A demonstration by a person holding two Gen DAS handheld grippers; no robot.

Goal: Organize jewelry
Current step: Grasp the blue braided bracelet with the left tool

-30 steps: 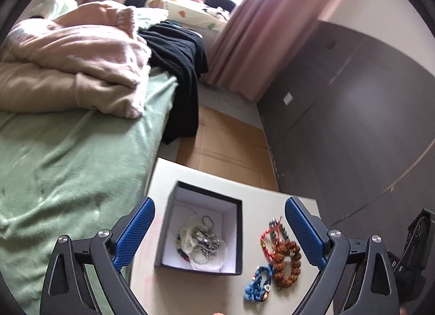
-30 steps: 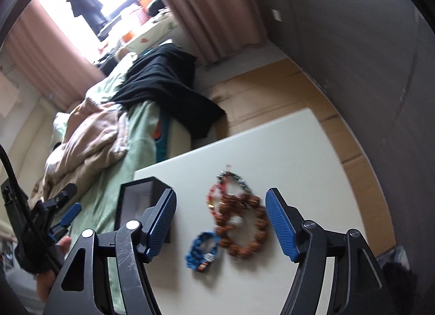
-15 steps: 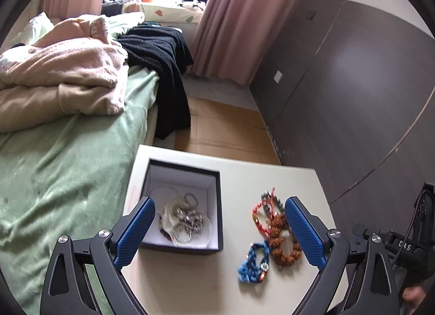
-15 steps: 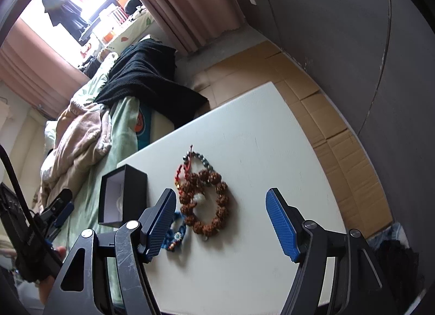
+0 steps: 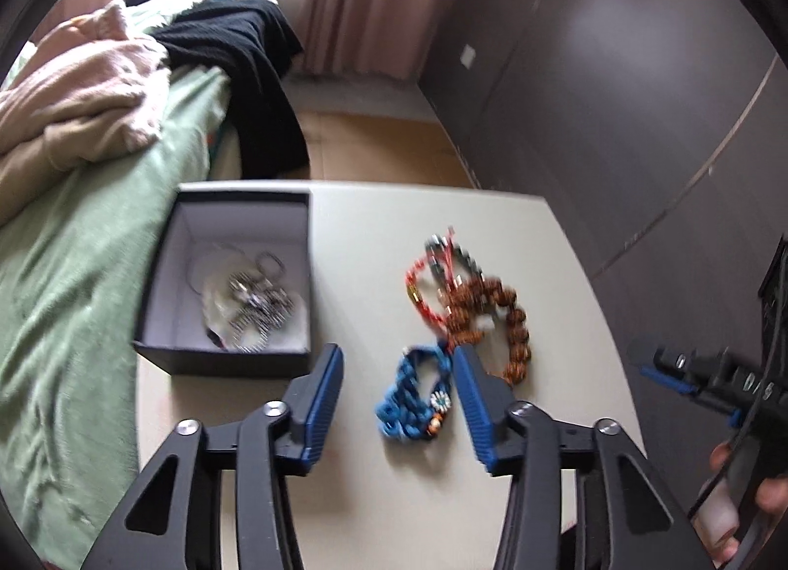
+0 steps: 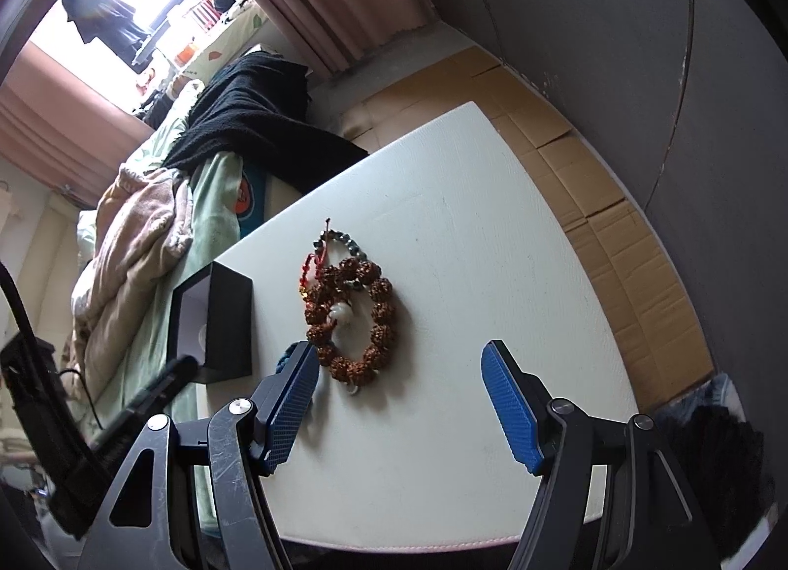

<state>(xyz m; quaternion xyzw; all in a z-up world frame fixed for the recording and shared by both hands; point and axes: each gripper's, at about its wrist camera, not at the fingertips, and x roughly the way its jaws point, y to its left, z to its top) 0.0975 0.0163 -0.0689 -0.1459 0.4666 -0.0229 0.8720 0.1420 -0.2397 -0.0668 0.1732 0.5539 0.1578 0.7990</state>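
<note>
Our left gripper [image 5: 396, 373] is apart, with the blue bracelet [image 5: 413, 402] between its tips near the counter's [image 5: 374, 245] front edge. We should go low, pinch gently, then lift it into the black box [image 5: 231, 284]. Our right gripper [image 6: 399, 402] is apart too.

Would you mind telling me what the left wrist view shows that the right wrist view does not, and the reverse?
Only the left wrist view shows the silver jewelry inside the black box and the whole blue bracelet, framed by the open left tool. Only the right wrist view shows the white bead on the brown bead bracelet and the open right tool. Both show box, bracelets and white table.
</note>
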